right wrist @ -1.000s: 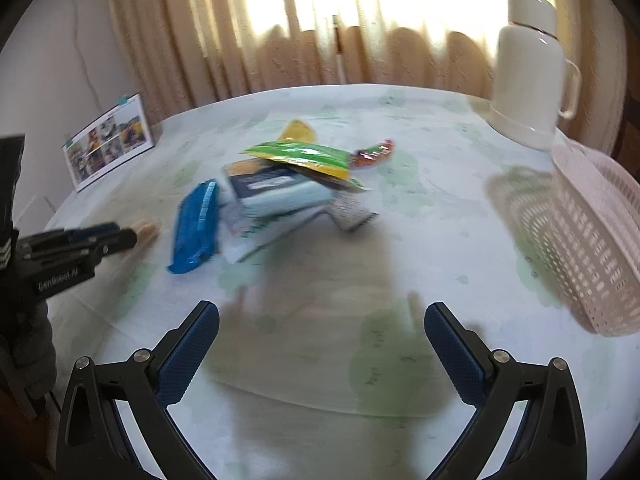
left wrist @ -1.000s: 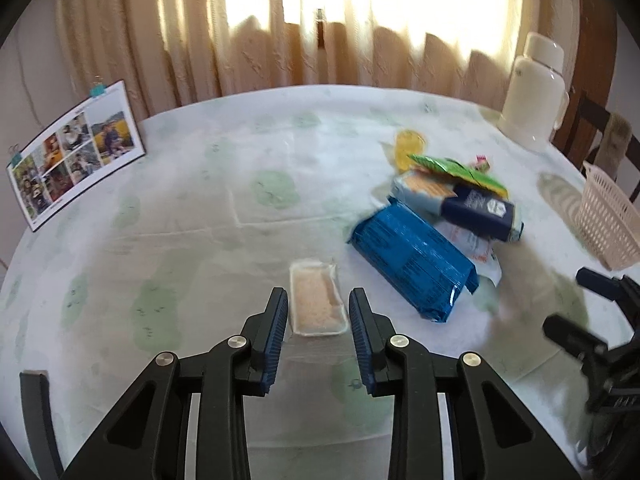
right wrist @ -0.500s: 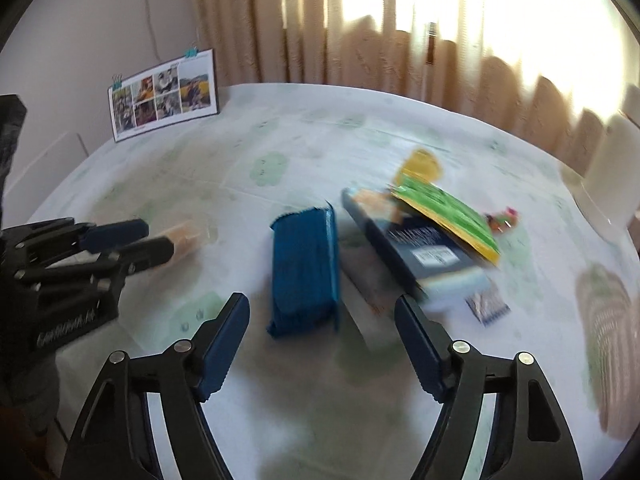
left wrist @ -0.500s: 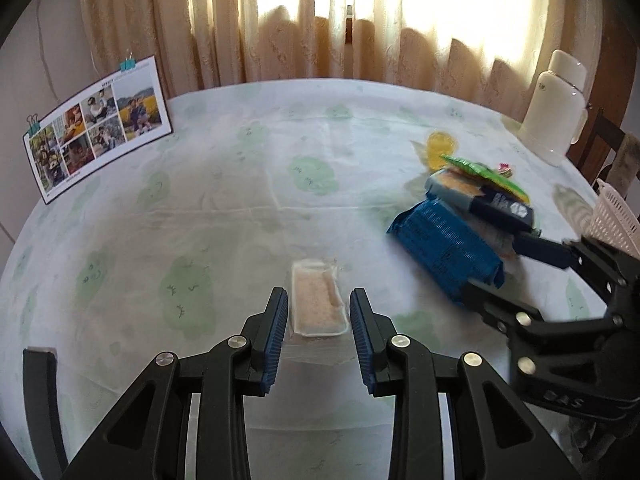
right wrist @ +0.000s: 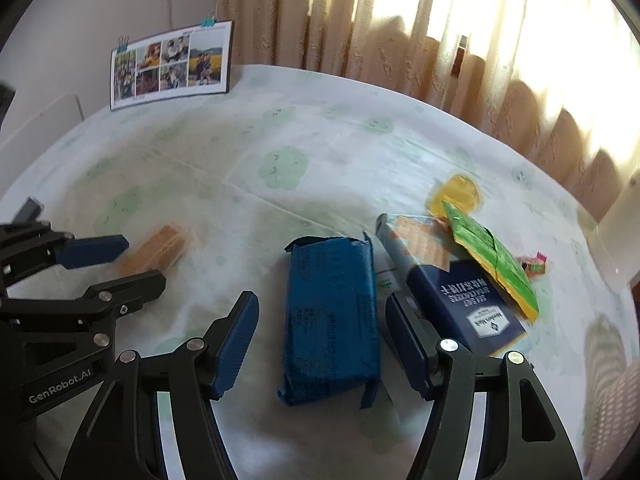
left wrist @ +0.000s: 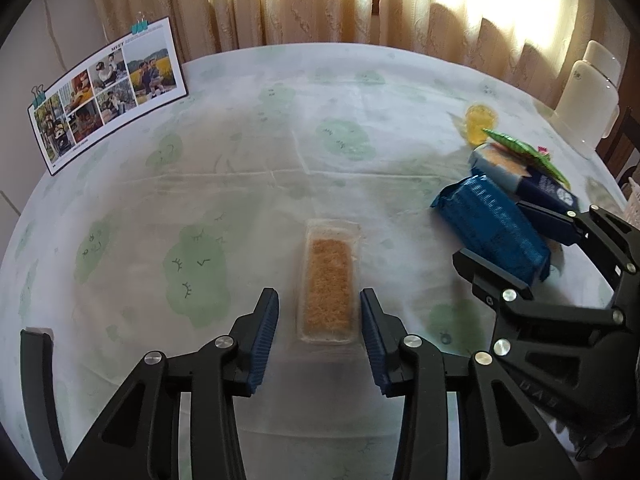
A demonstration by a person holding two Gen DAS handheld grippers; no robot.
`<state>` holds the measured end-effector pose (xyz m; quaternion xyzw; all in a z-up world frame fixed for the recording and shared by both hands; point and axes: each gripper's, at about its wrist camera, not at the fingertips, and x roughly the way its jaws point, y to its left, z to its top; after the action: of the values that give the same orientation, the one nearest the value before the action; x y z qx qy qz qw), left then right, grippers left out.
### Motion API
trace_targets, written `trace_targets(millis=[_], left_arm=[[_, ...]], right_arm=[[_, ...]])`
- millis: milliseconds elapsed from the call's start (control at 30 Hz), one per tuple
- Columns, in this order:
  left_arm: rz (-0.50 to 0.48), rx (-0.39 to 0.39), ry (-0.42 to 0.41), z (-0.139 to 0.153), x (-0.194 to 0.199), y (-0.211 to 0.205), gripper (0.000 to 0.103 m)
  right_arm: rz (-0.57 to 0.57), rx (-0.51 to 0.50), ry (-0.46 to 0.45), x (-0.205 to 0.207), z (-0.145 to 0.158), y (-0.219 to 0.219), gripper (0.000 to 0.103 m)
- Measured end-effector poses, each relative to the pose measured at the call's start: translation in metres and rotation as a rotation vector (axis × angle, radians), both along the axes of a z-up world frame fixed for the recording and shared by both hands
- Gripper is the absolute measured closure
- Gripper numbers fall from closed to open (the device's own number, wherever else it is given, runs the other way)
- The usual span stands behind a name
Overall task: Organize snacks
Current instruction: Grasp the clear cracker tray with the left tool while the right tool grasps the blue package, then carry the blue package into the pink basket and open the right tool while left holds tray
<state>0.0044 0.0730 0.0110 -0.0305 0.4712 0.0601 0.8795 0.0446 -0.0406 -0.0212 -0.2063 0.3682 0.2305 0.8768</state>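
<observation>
The left gripper [left wrist: 320,330] is held unclenched astride the wafer pack [left wrist: 329,285]; the right gripper [right wrist: 320,344], likewise spread, is set around the blue pack [right wrist: 330,320], at 3 o'clock of the wafers.

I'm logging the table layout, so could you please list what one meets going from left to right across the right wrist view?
Left gripper → clear-wrapped cracker pack → blue snack packet, between the right gripper's open fingers → dark blue box → green packet → small red candy.
</observation>
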Motion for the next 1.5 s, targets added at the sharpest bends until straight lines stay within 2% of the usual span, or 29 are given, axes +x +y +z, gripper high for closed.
trace_targets(millis=[100, 133, 167, 367, 700, 1067, 1500], left_arm=[[-0.003, 0.003, -0.007, 0.001, 0.000, 0.000, 0.067], [-0.008, -0.002, -0.012, 0.001, 0.000, 0.000, 0.075], [-0.013, -0.006, -0.018, 0.002, -0.001, -0.001, 0.076], [-0.046, -0.009, -0.082, 0.015, -0.007, -0.007, 0.076], [-0.054, -0.028, -0.123, 0.022, -0.008, -0.009, 0.076], [-0.090, -0.046, -0.132, 0.033, -0.010, -0.035, 0.076], [-0.178, -0.003, -0.155, 0.060, -0.009, -0.090, 0.076]], right_arm=[[0.008, -0.045, -0.017, -0.003, -0.007, 0.006, 0.054], [0.012, -0.040, -0.016, -0.004, -0.007, 0.006, 0.060], [0.009, -0.031, -0.008, -0.003, -0.006, 0.005, 0.062], [-0.031, 0.083, -0.003, -0.007, 0.007, -0.016, 0.062], [-0.129, 0.273, -0.083, -0.029, 0.048, -0.070, 0.062], [-0.313, 0.378, -0.146, -0.033, 0.067, -0.153, 0.062], [-0.544, 0.443, -0.246, -0.039, 0.091, -0.259, 0.062]])
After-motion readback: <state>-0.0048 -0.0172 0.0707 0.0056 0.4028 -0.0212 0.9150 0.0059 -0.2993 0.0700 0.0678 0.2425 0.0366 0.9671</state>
